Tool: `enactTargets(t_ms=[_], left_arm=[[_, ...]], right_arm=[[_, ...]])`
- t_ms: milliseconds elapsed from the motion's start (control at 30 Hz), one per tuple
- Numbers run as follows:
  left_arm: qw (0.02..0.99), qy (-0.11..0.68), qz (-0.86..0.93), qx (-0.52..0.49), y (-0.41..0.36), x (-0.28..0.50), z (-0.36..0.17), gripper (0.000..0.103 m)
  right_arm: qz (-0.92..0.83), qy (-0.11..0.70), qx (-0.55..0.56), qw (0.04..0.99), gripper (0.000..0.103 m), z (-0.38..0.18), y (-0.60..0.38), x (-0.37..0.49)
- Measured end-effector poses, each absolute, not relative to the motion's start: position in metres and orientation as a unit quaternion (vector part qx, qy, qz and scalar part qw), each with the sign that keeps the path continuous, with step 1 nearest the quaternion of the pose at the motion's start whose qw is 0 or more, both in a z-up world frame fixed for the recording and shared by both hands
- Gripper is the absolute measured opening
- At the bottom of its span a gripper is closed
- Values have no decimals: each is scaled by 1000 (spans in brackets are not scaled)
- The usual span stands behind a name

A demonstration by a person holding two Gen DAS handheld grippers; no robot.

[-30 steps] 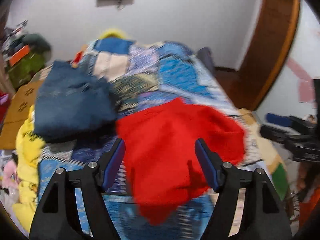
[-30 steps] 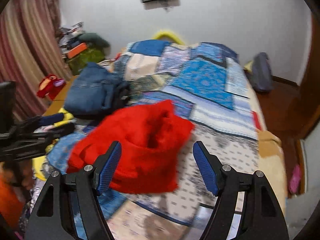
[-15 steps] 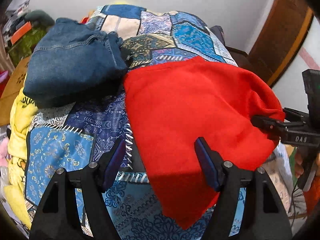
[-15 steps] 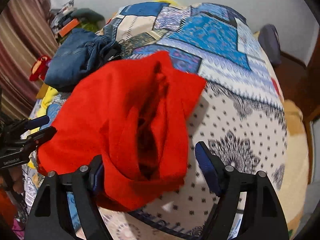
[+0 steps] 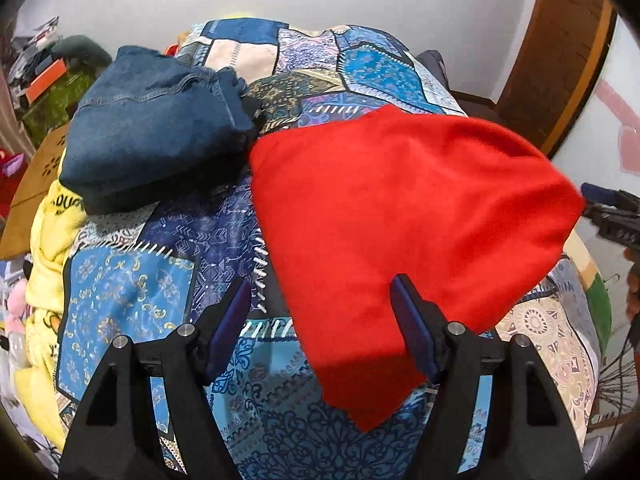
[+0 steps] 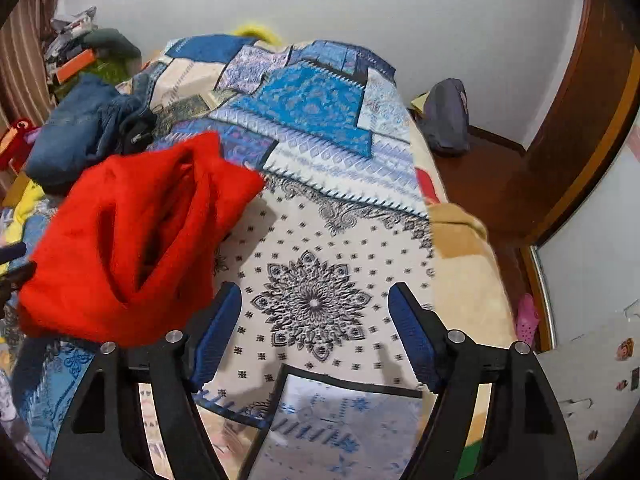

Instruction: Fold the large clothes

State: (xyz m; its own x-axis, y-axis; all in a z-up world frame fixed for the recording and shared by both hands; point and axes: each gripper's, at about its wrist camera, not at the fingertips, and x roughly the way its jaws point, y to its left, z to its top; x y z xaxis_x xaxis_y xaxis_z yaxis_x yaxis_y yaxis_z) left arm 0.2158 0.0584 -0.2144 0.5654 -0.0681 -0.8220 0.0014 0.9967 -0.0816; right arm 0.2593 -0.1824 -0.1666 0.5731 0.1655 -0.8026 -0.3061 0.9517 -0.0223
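The red garment [image 5: 400, 216] lay in a soft heap on the patchwork bedspread [image 5: 132, 292], just beside the folded blue jeans [image 5: 156, 128] and nearer the camera than them. The left gripper [image 5: 320, 320] hung over the near edge of the red garment with its jaws wide apart, and it pinched nothing. The right gripper [image 6: 316, 320] hung to the right of the red garment, over bare bedspread, with its jaws wide apart and empty too.
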Motion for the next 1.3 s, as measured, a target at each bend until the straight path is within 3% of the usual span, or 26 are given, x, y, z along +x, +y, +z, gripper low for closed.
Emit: enactTargets(t_ms=[267, 467, 667, 833, 967, 1300], left_arm=[[884, 466, -17, -38, 58, 213, -214, 72], [883, 468, -19, -35, 59, 210, -214, 72], [883, 468, -21, -41, 59, 209, -214, 72], [885, 464, -13, -27, 58, 207, -213, 72], [888, 459, -11, -34, 65, 206, -206, 71], [891, 452, 31, -33, 83, 215, -195, 71]], right_arm=[[250, 432, 10, 866, 73, -124, -148, 272], [271, 476, -16, 837, 73, -160, -102, 301], [213, 522, -6, 826, 73, -196, -140, 336], [134, 473, -33, 870, 70, -166, -169, 327], [176, 467, 20, 867, 72, -139, -186, 314], [298, 447, -36, 842, 73, -126, -124, 275]])
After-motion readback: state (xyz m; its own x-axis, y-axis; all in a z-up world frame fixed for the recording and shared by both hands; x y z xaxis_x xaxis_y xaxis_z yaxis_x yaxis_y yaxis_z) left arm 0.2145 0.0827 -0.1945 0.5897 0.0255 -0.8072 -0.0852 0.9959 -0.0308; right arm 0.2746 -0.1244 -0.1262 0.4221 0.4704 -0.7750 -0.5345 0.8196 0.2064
